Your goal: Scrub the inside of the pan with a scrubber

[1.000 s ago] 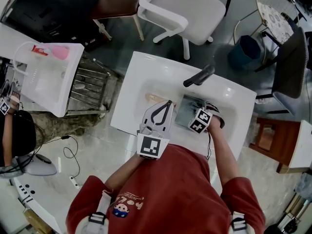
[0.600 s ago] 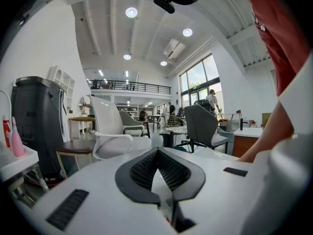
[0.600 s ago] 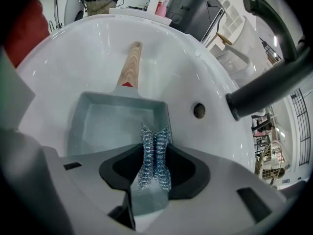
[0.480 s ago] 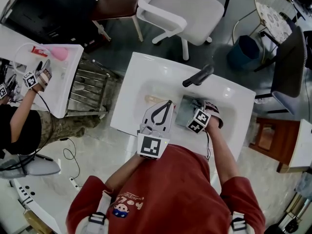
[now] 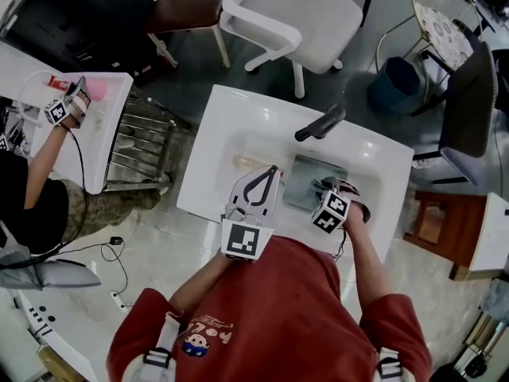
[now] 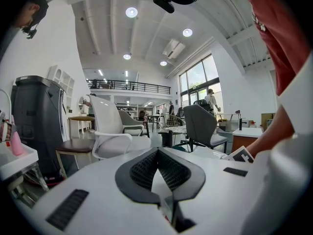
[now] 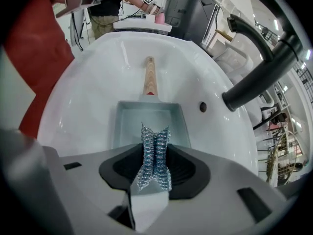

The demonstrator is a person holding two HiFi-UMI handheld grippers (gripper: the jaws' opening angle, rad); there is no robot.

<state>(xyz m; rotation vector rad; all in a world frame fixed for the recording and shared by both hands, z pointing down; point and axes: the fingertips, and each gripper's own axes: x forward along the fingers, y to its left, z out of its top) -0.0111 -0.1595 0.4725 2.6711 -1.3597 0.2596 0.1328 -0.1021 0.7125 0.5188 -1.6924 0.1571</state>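
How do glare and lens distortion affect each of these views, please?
Head view: even light, sharp, no harsh glare on the sink. Left gripper view: strong fisheye bending, ceiling lights flaring, dark vignetted corners. Right gripper view: fisheye curves the sink, soft highlights on it; pan and scrubber in focus.

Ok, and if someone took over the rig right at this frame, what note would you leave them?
Left gripper: jaws shut, empty, at the near edge of the sink, off the pan.
Right gripper: shut on the steel scrubber, over the near end of the pan; contact unclear.
The pan lies open side up in the basin, its wooden handle pointing away.
Done: scrubber gripped and brought to the pan.
Left: scrub the inside; how much is already scrubbed cannot be told.
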